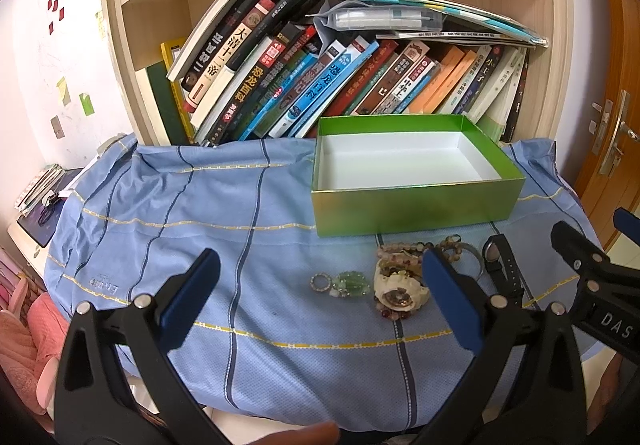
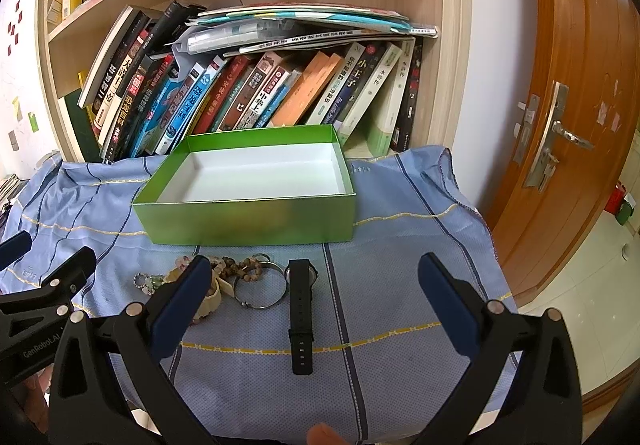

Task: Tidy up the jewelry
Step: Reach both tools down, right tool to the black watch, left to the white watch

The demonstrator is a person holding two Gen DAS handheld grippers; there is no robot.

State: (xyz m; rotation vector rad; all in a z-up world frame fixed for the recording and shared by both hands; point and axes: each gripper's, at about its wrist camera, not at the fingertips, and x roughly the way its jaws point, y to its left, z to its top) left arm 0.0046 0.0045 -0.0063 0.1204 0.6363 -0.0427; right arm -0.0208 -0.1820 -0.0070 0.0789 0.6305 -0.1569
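An open green box [image 1: 412, 201] [image 2: 248, 219] with a bare white inside stands on the blue cloth [image 1: 240, 285] [image 2: 400, 285]. In front of it lie a green bead charm [image 1: 348, 284], a cream shell piece [image 1: 400, 287], bead bracelets [image 2: 240, 265], a metal bangle [image 2: 262, 285] and a black watch [image 2: 301, 309] [image 1: 502, 265]. My left gripper [image 1: 320, 297] is open above the cloth, left of the shell piece. My right gripper [image 2: 314, 301] is open, with the watch lying between its fingers.
A wooden bookshelf [image 1: 320, 57] packed with leaning books rises right behind the box. A brown door [image 2: 568, 117] with a metal handle stands at the right. A cluttered side surface [image 1: 40, 197] and pink fabric [image 1: 24, 341] lie at the left.
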